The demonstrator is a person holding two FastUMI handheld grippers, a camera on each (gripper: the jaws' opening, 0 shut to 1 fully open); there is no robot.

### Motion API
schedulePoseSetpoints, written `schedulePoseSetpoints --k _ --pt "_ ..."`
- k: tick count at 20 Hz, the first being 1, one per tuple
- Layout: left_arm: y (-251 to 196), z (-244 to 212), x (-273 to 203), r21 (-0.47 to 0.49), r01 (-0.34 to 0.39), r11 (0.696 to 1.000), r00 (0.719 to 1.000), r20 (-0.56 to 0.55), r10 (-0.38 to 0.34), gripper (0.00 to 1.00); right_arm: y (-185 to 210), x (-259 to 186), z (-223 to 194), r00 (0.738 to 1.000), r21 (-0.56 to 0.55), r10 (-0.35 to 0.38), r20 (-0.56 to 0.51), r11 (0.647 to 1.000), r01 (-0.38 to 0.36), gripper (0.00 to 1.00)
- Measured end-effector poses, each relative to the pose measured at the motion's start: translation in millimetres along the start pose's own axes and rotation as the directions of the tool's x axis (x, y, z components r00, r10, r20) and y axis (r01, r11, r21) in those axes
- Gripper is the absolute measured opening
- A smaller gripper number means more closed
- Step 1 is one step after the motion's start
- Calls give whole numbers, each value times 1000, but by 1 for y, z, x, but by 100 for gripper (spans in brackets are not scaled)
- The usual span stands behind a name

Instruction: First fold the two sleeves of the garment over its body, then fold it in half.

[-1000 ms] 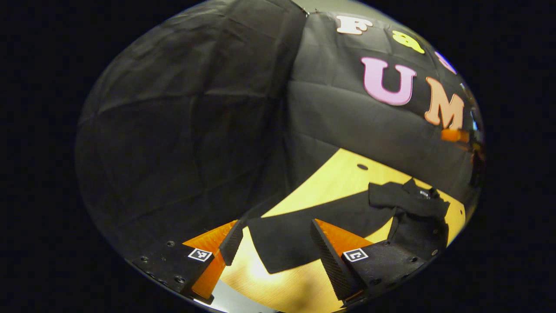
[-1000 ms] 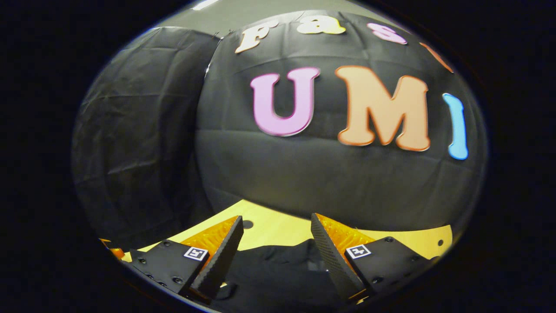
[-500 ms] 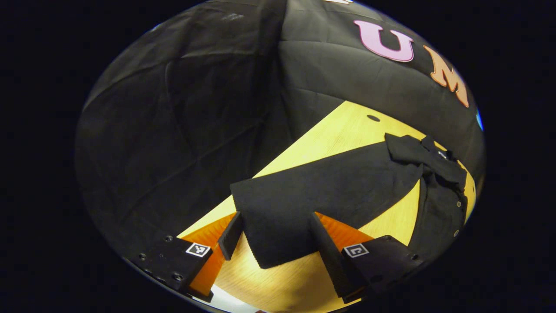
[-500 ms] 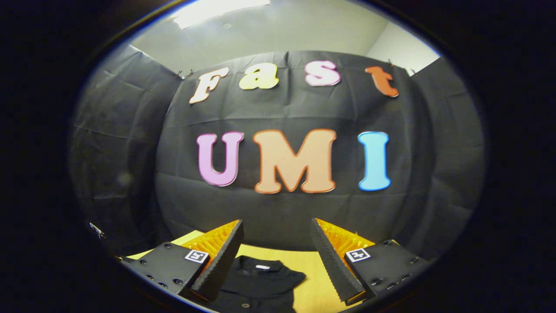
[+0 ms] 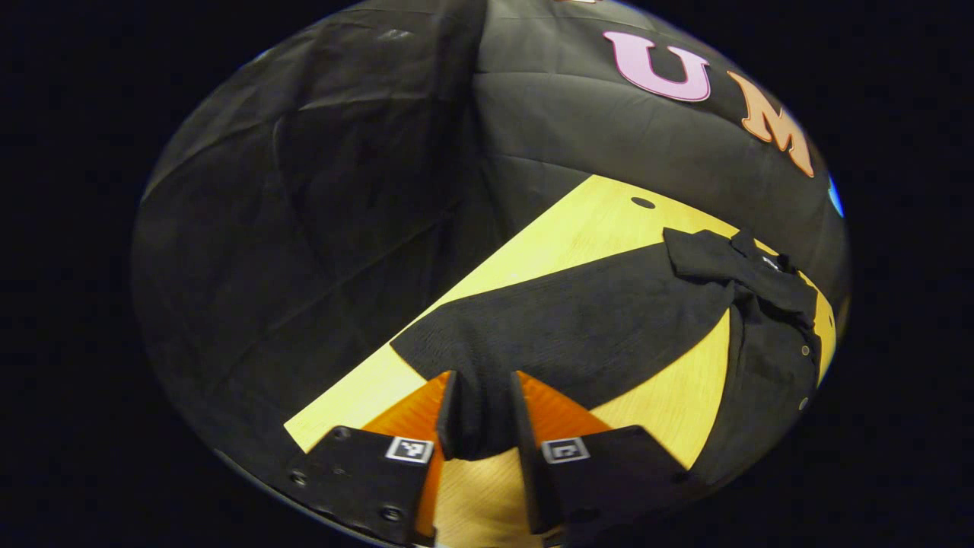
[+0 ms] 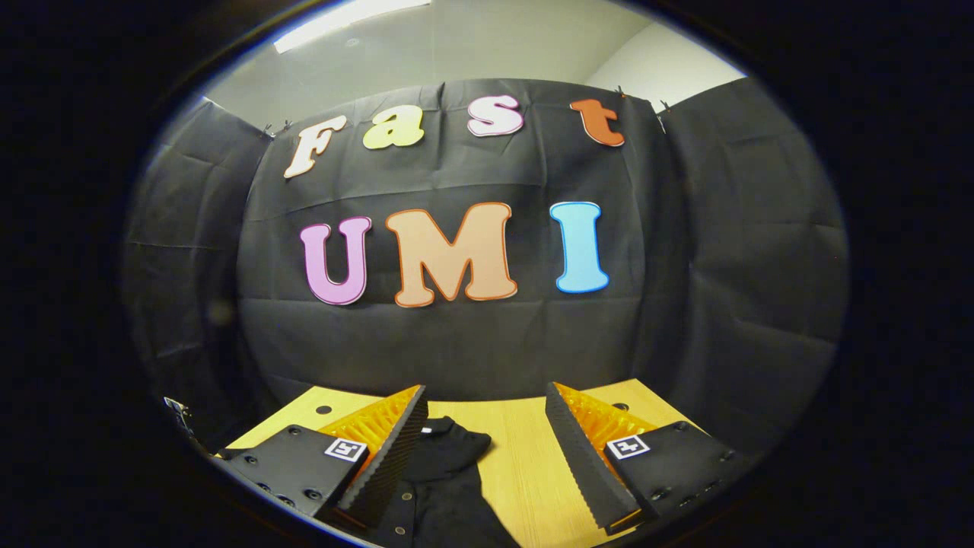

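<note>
A black button-front garment [image 5: 768, 358] lies on the yellow wooden table [image 5: 578, 228], its collar [image 5: 746, 262] at the far right of the left gripper view. One long sleeve [image 5: 578, 327] stretches flat from it toward me. My left gripper [image 5: 482, 415] is shut on the sleeve's cuff end, with black cloth bunched between the fingers. In the right gripper view, my right gripper [image 6: 483, 449] hangs open over the table [image 6: 517, 457]. The garment's collar and buttoned front [image 6: 445, 472] lie beside and under its left finger [image 6: 388, 457]. Nothing sits between the fingers.
Black cloth walls close the booth on the far side and both sides of the table. A small round hole [image 5: 643, 202] marks the table's far part. Two more holes [image 6: 323, 409] sit near the far corners. Bare wood lies right of the garment.
My left gripper has moved onto the sleeve's cuff and shut on it. The right gripper has swung right and away from the garment, staying open.
</note>
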State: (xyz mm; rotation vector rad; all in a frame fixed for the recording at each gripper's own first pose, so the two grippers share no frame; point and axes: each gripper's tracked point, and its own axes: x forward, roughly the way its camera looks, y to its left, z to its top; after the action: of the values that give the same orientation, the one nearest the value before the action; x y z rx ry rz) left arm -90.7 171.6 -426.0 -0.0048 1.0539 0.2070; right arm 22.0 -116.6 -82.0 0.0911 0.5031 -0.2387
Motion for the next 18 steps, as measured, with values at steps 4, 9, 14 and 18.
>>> schedulePoseSetpoints --k 4,9,14,18 --pt "-4 2 -2 57 -31 998 998 -52 34 5 -36 -19 -3 998 -9 -60 -3 998 60 98" --pt "-28 71 -15 21 -10 1000 999 47 9 2 -97 -37 -10 991 44 -131 -32 990 133 99" --pt "-140 190 -16 101 98 990 963 242 -120 1 -171 -60 -39 969 145 -238 -70 958 246 98" --pt "-267 224 -21 270 203 941 919 280 -278 1 -227 -83 -50 940 137 -332 -78 930 340 96"
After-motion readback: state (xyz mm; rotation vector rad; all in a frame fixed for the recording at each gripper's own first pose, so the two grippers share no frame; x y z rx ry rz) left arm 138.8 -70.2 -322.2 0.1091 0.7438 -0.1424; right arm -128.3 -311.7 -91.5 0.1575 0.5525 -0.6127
